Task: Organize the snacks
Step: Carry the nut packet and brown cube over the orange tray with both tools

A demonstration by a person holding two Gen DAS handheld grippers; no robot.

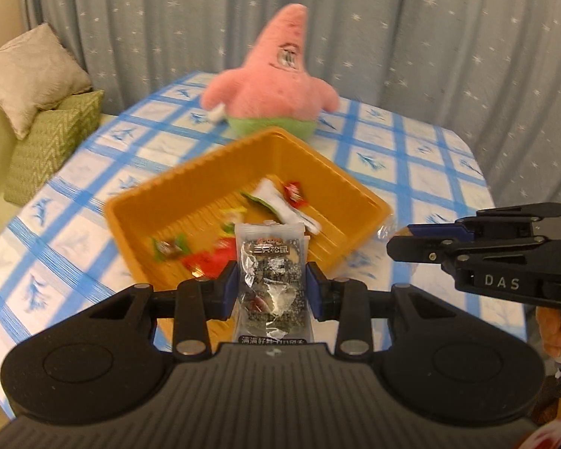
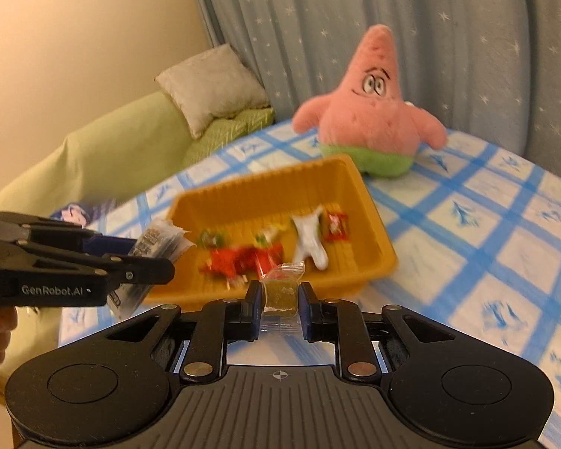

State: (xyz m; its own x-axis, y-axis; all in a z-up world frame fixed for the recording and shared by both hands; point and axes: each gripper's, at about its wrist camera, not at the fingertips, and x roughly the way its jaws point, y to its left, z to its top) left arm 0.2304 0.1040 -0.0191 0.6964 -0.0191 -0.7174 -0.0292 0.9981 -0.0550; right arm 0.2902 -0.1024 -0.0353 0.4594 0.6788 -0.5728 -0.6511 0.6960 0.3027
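The left gripper (image 1: 273, 286) clamps a grey snack packet (image 1: 269, 277); the right gripper (image 2: 280, 301) pinches a small, probably green, sweet (image 2: 280, 292); both hang by the orange tray (image 1: 190, 187), seemingly for dropping in; beyond sits a pink plush (image 1: 273, 78).

You had a pink star plush toy (image 1: 269, 71) upright on the blue-checked counter (image 1: 422, 172), a star-print curtain (image 1: 430, 37) behind it, and beige (image 1: 30, 75) and green cushions (image 1: 52, 142) on a green sofa (image 2: 104, 153).
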